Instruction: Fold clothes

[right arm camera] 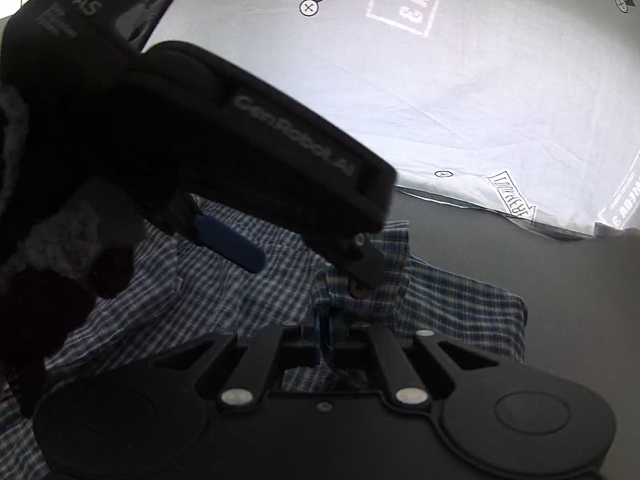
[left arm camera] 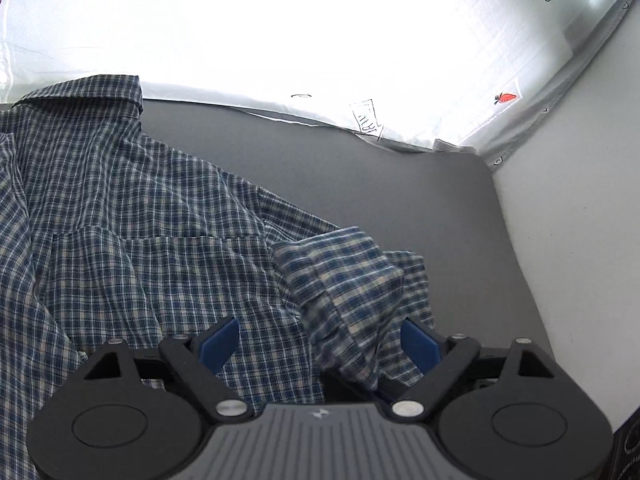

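A blue-and-white checked shirt (left arm camera: 140, 208) lies crumpled on the dark grey table (left arm camera: 360, 168), collar at the far left. My left gripper (left arm camera: 320, 340) stands wide open, low over the shirt. A raised fold of sleeve (left arm camera: 352, 292) runs between its blue pads (left arm camera: 420, 344), close to the right one, and neither pad presses on it. In the right wrist view my right gripper (right arm camera: 326, 336) is shut on a bunched fold of the shirt (right arm camera: 460, 300). The left gripper's black body and one blue finger (right arm camera: 228, 240) hang just beyond it, over the same cloth.
A white printed sheet (left arm camera: 360, 60) (right arm camera: 480, 100) covers the area behind the table's far edge. A pale wall (left arm camera: 580, 240) runs along the table's right side. A dark fuzzy sleeve or glove (right arm camera: 48, 240) fills the left of the right wrist view.
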Demonstrator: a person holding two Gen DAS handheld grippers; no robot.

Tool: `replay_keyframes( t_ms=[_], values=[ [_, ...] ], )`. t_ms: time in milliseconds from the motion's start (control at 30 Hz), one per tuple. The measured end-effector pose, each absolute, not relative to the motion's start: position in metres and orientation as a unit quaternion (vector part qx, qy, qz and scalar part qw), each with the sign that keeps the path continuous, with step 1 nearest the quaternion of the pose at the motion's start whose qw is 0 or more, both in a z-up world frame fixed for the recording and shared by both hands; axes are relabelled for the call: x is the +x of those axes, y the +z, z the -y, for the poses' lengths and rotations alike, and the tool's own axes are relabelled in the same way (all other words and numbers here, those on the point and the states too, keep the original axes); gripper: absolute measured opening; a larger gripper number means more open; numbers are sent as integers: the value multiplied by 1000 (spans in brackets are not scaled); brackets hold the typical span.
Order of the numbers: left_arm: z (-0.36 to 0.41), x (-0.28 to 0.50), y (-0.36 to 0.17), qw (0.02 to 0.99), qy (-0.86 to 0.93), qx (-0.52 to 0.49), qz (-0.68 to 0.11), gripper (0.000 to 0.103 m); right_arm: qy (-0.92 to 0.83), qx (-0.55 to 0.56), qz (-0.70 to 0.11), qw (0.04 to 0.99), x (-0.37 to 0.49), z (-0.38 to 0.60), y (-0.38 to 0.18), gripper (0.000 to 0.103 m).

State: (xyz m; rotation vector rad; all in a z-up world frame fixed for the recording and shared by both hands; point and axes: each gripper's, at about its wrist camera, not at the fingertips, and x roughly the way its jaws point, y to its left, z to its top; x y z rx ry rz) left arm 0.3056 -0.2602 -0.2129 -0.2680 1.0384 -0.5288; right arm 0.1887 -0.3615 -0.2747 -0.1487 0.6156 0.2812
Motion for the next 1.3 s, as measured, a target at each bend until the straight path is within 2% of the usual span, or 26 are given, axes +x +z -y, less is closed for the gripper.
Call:
replay_keyframes(
  t_ms=[67,133,200,300,400,567,767,1000,1033,1100,1133,1167,1300],
  values=[
    [260,305,-217,814,-247,-141,-506,88,160,-93,-293,938,179,347,-270,4],
    [259,302,-217,808,-243,-150,-515,79,176,-113,-285,935,170,338,-266,4],
    [255,297,-214,821,-222,-142,-506,45,183,-125,-285,932,163,335,-264,4],
    [245,289,-209,831,-208,-154,-492,21,190,-132,-289,929,155,335,-259,4],
    [230,279,-198,847,-198,-171,-464,17,194,-113,-294,929,145,339,-249,8],
    [203,271,-176,865,-181,-187,-429,17,169,-47,-342,923,126,358,-241,39],
    [173,274,-158,869,-173,-207,-415,17,90,17,-460,883,87,382,-280,43],
    [148,284,-138,874,-190,-177,-410,17,32,120,-509,852,48,391,-305,49],
    [145,287,-136,875,-192,-172,-411,17,22,119,-510,852,43,387,-307,47],
    [139,295,-130,875,-196,-163,-411,17,2,93,-505,858,36,374,-311,35],
    [136,299,-127,876,-198,-160,-410,17,-5,73,-502,862,36,366,-311,12],
    [134,302,-123,878,-200,-157,-406,16,-11,56,-499,864,35,359,-309,0],
    [118,316,-94,893,-217,-152,-365,15,-44,23,-481,875,35,336,-285,0]
  ],
)
